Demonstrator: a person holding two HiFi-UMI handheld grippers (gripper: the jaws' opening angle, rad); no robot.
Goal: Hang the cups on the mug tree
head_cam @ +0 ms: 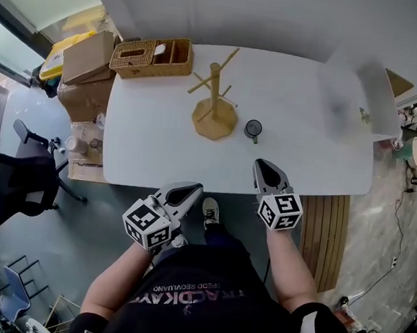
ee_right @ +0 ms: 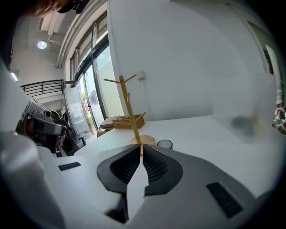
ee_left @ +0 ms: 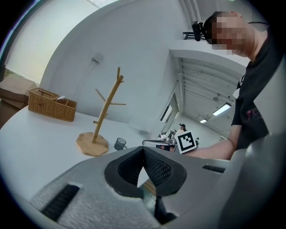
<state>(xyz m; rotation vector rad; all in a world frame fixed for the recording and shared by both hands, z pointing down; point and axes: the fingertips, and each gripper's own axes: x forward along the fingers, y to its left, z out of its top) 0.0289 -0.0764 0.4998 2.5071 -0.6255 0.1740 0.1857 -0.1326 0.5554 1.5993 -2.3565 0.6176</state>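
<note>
Left gripper (head_cam: 186, 195) and right gripper (head_cam: 265, 171): jaws pressed together, nothing between, at table (head_cam: 152, 143) near edge. Dark cup (head_cam: 253, 128) upright at 3 o'clock of mug tree (head_cam: 214, 119), unhung

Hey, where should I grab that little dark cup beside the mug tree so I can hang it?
Probably with the right gripper from above: the cup stands upright, mouth open, so pinch its right wall, one jaw inside. That keeps clear of the mug tree on its left and leaves the handle free.
</note>
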